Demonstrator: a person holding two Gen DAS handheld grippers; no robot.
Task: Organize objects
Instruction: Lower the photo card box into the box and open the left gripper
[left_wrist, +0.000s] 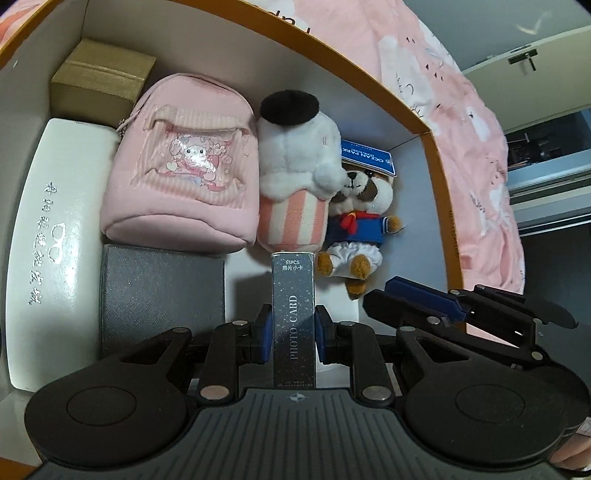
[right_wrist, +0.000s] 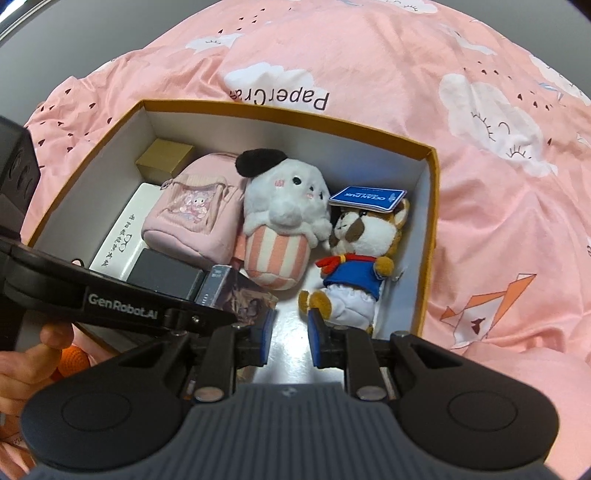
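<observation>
Orange-rimmed box (right_wrist: 431, 236) on pink cloud-print bedding (right_wrist: 369, 55) marked "PaperCra…", upper frame; left gripper (left_wrist: 293, 332) clenched on "PHOTO CARD" box (left_wrist: 293, 314) at centre; right gripper (right_wrist: 290, 339) released, empty, lower centre.

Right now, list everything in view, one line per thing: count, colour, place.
Box: 1, orange rim, white inside, on the bedding.
Bedding: 1, pink with white clouds, under the box.
Small cardboard box: 1, tan, far left corner of the box.
Glasses case: 1, white, along the left wall.
Pouch: 1, pink, beside the glasses case.
Grey box: 1, dark grey, in front of the pouch.
Cupcake plush: 1, white and pink-striped, black beret, middle.
Dog plush: 1, brown and white, blue top, right side.
Tag: 1, blue, on the dog plush's head.
Photo card box: 1, dark, between the left gripper's pads.
Left gripper: shut on the photo card box.
Right gripper: open, over the box floor.
Hand: 1, lower left edge.
</observation>
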